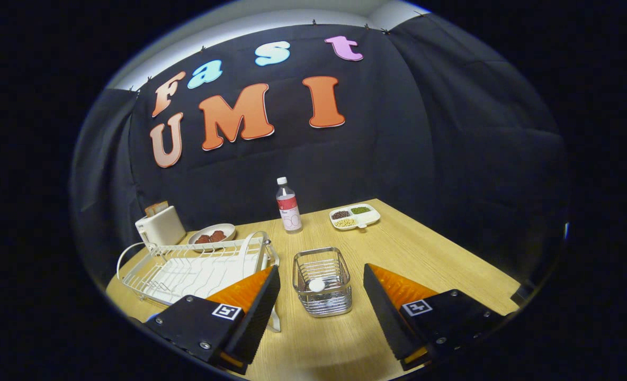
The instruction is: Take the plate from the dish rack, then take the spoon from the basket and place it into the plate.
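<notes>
My gripper hangs wide open and empty, the wire basket dead ahead between my fingers with the spoon upright inside, the dish rack toward the tabletop's left edge.

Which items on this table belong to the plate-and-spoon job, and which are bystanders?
Job: dish rack; wire basket between the open gripper's fingers, white spoon end inside.
Bystanders: bottle, toaster, plate of brown food, divided snack tray.
</notes>
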